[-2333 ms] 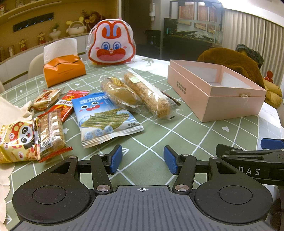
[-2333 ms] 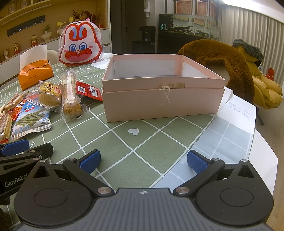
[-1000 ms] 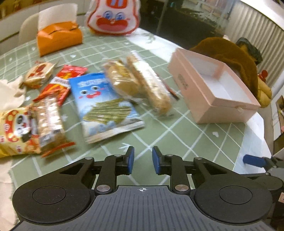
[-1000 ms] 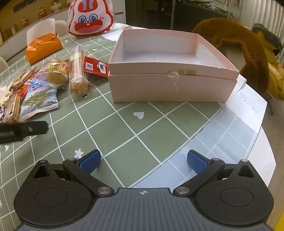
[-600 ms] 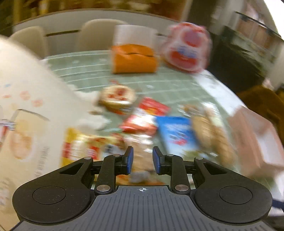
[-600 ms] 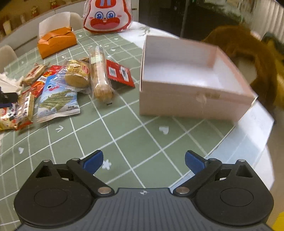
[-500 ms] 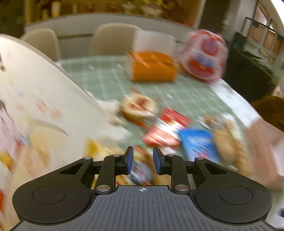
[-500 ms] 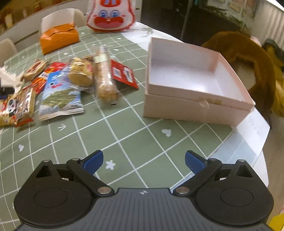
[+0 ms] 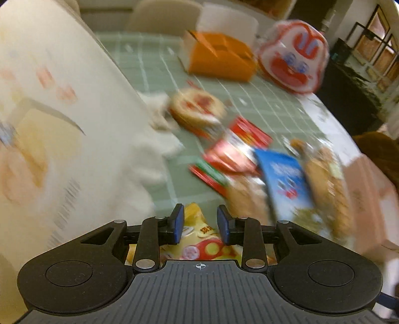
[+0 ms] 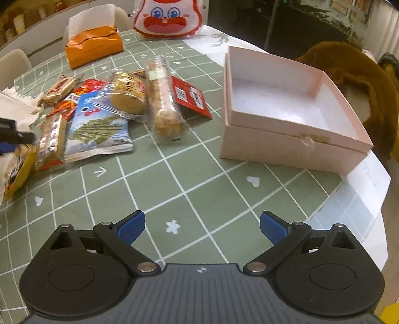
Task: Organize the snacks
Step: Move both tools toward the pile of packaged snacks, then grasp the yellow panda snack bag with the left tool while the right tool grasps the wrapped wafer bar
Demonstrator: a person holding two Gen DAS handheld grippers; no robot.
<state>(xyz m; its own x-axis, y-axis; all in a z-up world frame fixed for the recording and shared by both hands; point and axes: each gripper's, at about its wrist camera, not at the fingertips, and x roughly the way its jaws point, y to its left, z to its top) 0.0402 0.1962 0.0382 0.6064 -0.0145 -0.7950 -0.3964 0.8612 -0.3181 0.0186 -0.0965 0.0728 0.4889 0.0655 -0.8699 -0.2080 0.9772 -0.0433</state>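
Several wrapped snacks lie in a heap on the green checked table: a blue seaweed pack (image 10: 97, 129), a round bread (image 10: 128, 96), a long roll (image 10: 162, 99) and a red packet (image 10: 190, 97). A yellow snack bag (image 9: 199, 234) (image 10: 17, 167) lies at the left end. My left gripper (image 9: 200, 224) hangs right over it, jaws narrow and opening, the bag's top showing in the gap with no pad pressing on it. The left wrist view is blurred. The empty pink box (image 10: 294, 147) stands to the right. My right gripper (image 10: 202, 228) is open over bare table before the box.
A big white bag (image 9: 62, 124) crowds the left gripper's left side. An orange tissue box (image 10: 93, 46) and a rabbit-faced bag (image 10: 167, 17) stand at the back. A brown furry chair (image 10: 349, 69) sits behind the box. The table edge runs at the right, past a paper sheet (image 10: 369, 179).
My left gripper closed, swung left from the table's middle to the yellow bag beside the white bag, and its jaws have parted a little. My right gripper rose slightly and stayed open.
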